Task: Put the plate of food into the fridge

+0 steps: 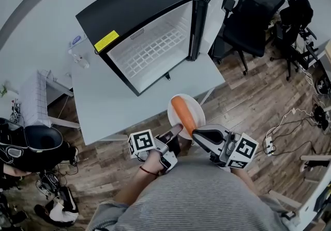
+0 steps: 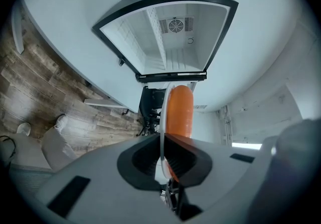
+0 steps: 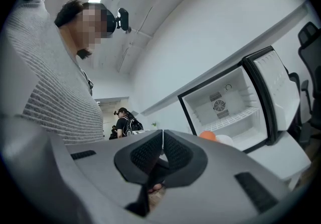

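Observation:
A white plate (image 1: 197,109) carrying a long orange piece of food (image 1: 183,113) hangs just off the near edge of the white table (image 1: 103,100). My left gripper (image 1: 177,129) is shut on the plate's near rim; in the left gripper view the rim (image 2: 161,122) runs edge-on between the jaws of the left gripper (image 2: 161,155), with the food (image 2: 179,112) beside it. The black mini fridge (image 1: 150,43) stands on the table with its door (image 1: 209,15) swung open and a bare white shelf inside. My right gripper (image 1: 195,132) is shut on nothing, close by the plate's near right edge.
Black office chairs (image 1: 253,12) stand behind the fridge door. Cables and a power strip (image 1: 289,121) lie on the wooden floor at right. Black bags (image 1: 31,147) and a white rack (image 1: 39,98) sit left of the table. A person (image 3: 123,123) stands far off.

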### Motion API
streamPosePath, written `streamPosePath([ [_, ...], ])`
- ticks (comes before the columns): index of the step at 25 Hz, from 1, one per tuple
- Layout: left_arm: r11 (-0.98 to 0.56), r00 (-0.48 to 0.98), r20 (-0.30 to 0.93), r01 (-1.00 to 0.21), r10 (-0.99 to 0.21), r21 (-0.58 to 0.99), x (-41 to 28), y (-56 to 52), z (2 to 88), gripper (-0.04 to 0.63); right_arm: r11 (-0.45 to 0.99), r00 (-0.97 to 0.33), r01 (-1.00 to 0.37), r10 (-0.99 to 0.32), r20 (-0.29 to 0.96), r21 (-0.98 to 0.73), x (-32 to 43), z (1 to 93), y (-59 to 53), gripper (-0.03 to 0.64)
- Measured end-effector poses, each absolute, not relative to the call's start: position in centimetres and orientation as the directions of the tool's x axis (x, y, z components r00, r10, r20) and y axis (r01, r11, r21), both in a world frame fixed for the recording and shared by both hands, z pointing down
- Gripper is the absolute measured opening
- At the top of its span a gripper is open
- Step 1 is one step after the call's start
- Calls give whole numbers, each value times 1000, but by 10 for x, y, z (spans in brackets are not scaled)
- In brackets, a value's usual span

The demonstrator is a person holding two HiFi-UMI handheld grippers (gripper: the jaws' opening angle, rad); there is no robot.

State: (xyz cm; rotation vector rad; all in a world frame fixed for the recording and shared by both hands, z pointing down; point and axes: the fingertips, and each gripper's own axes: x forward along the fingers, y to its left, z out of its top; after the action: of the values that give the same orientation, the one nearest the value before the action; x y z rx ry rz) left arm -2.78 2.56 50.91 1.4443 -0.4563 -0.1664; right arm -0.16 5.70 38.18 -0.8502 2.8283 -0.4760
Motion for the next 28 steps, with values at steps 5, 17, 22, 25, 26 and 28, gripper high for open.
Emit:
streamPosePath([
  [5, 137, 890, 205, -163, -408, 977, -28, 16, 511, 25, 806, -843, -484, -534, -68, -340, 0, 381, 48, 14],
  [17, 144, 834, 194, -139, -516, 980, 16, -28, 502, 26, 856, -888, -402, -450, -88, -325, 57, 373, 1, 14],
  [22, 136, 809, 181, -126, -558, 983, 33, -48, 502, 26, 872, -903, -368, -418, -99, -324, 80, 373, -17, 14],
  [25, 134, 797, 176, -120, -578, 984, 40, -58, 501, 26, 879, -911, -350, -400, -102, -323, 89, 375, -26, 14],
  [26, 134, 793, 175, -118, -584, 984, 41, -61, 501, 26, 882, -913, -345, -395, -104, -322, 90, 375, -29, 14],
  [28, 136, 785, 175, -116, -594, 984, 42, -67, 501, 26, 884, -915, -337, -388, -108, -324, 92, 375, -34, 14],
])
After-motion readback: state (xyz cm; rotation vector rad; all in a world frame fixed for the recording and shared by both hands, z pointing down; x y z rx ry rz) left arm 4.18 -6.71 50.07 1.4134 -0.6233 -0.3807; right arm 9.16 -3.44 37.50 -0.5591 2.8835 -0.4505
